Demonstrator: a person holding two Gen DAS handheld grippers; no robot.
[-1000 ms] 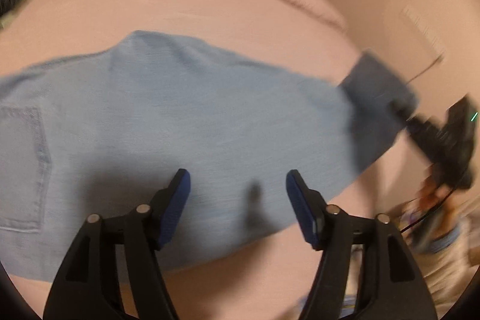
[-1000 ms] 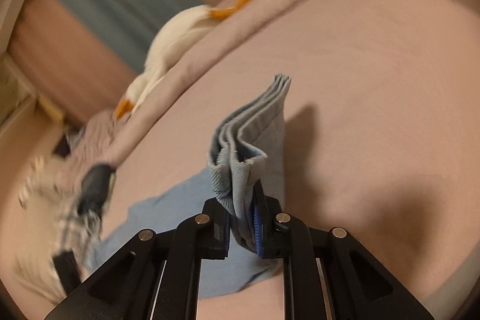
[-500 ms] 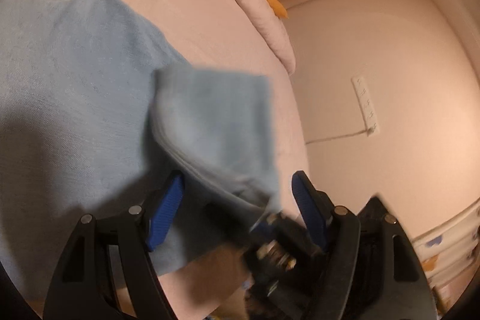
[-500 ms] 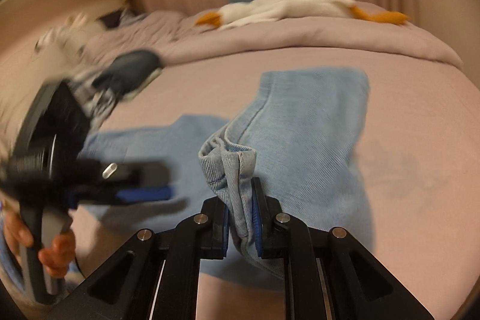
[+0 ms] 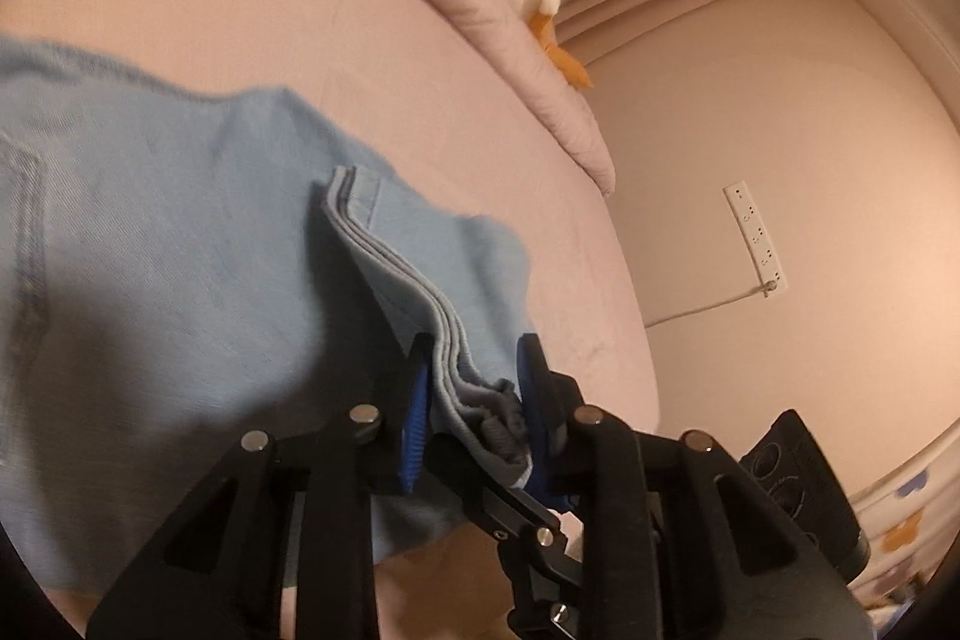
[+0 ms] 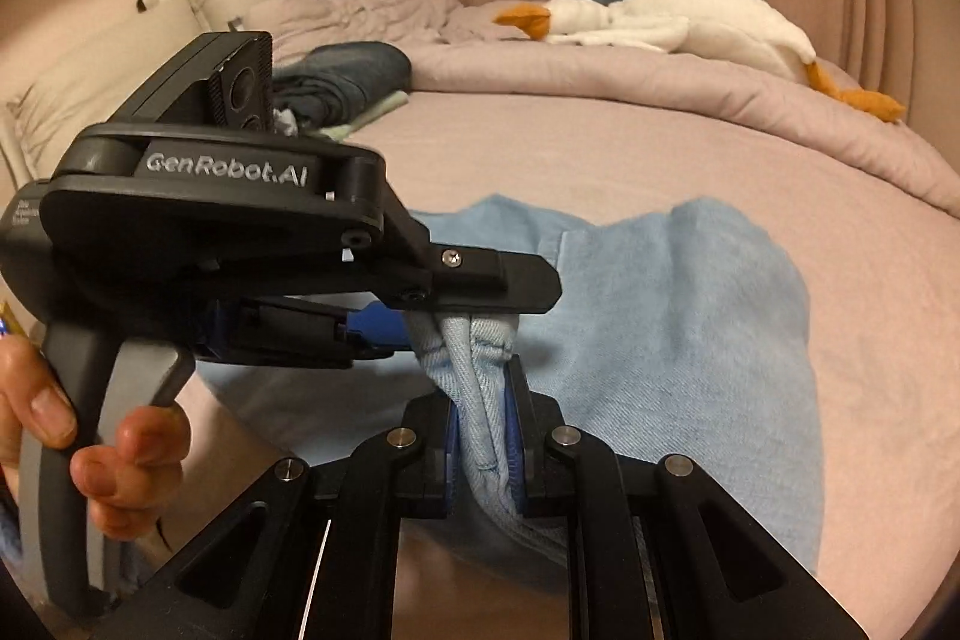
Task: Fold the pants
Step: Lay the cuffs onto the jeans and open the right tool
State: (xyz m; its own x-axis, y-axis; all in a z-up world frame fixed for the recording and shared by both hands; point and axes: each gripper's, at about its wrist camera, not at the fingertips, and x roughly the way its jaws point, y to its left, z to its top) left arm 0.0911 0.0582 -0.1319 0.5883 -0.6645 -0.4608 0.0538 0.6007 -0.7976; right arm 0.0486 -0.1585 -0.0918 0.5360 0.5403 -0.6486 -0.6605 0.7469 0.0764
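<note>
Light-blue denim pants (image 6: pixel 678 334) lie spread on the bed; stacked hem edges bunch upright at the near side.

Pants (image 6: pixel 678 334): matt light-blue denim, twill weave. Bedsheet (image 6: pixel 540 148): soft matt pink cloth.

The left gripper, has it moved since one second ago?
Yes. The left gripper swung right, toward the wall socket, and its fingers have just been closing on the pants.
</note>
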